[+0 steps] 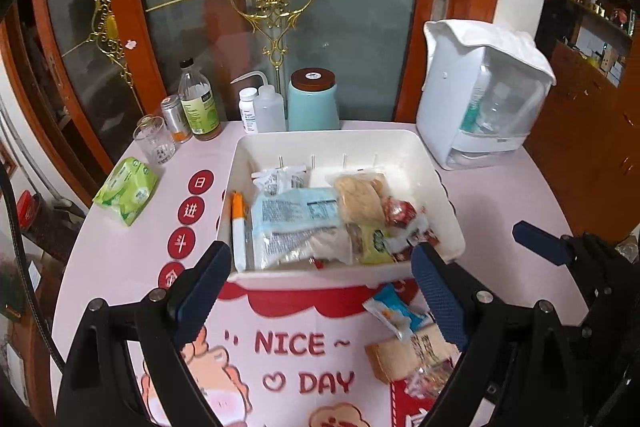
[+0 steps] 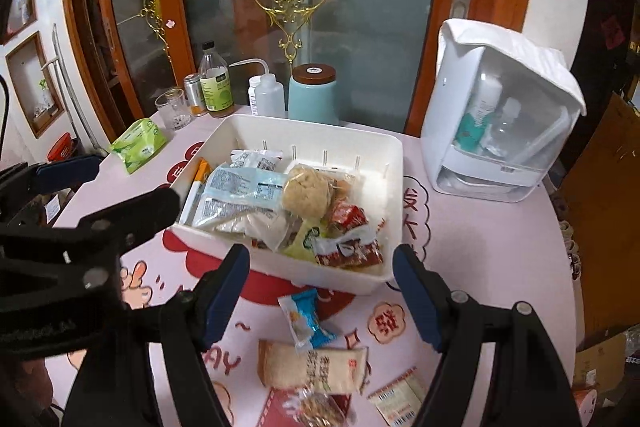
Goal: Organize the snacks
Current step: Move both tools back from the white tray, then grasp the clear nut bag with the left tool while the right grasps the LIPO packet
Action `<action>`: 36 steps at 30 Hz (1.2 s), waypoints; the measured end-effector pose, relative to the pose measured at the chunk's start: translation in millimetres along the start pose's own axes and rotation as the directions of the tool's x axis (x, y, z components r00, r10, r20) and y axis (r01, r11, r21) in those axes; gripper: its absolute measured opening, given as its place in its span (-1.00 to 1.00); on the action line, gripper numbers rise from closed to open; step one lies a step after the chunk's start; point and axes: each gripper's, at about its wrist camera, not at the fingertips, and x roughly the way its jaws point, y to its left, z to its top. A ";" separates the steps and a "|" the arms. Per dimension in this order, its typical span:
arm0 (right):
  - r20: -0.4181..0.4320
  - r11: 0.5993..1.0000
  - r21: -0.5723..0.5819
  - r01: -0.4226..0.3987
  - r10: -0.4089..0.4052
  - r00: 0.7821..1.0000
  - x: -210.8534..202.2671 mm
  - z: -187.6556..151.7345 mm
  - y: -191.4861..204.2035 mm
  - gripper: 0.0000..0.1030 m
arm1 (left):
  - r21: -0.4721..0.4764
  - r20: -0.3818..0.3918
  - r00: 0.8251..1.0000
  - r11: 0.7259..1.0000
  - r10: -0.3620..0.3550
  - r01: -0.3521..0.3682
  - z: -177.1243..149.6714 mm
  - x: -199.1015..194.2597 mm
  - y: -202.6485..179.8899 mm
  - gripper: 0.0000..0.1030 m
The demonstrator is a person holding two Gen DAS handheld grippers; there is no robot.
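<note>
A white bin [image 1: 320, 139] [image 2: 384, 163] stands mid-table and holds several snacks: a light-blue pack [image 1: 296, 211], a round beige bun [image 1: 356, 199], red wrappers [image 2: 348, 217] and a green packet [image 1: 374, 243]. In front of it, a small blue packet [image 2: 306, 319] [image 1: 394, 311] and a beige cracker pack [image 2: 312, 367] [image 1: 404, 355] lie on the table mat. My left gripper [image 1: 320, 291] hovers open and empty before the bin's near wall. My right gripper [image 2: 320, 295] is also open, above the blue packet and not touching it.
Along the back stand a glass [image 1: 154, 145], bottles [image 1: 199, 107], a teal canister [image 1: 313, 101] and a white appliance [image 1: 480, 95]. A green tissue pack [image 1: 126, 191] lies at the left. More small packets [image 2: 400, 397] lie near the front edge.
</note>
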 end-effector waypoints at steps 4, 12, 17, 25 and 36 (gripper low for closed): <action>0.019 1.000 0.008 -0.003 0.003 1.000 -24.4 -17.9 -17.0 0.45 | -0.001 0.031 1.000 1.000 0.000 0.001 -22.5 -29.7 -11.7 0.77; 0.054 0.998 0.058 -0.035 0.032 0.998 -63.1 -59.3 -62.9 0.45 | -0.016 0.015 1.000 1.000 0.003 -0.003 -71.0 -61.6 -36.5 0.77; 0.068 0.998 0.068 -0.006 0.002 0.998 -77.4 -86.7 -81.7 0.45 | -0.012 -0.046 0.998 0.999 -0.032 0.032 -104.3 -59.1 -52.8 0.76; 0.000 0.997 0.073 0.034 -0.035 0.999 -49.6 -141.9 -106.2 0.45 | 0.000 -0.129 0.989 0.997 -0.071 0.071 -149.9 -24.8 -79.9 0.76; -0.187 0.997 0.074 -0.019 0.033 0.982 37.1 -194.7 -119.3 0.45 | -0.106 -0.282 0.952 0.990 -0.118 0.092 -186.1 51.4 -104.1 0.76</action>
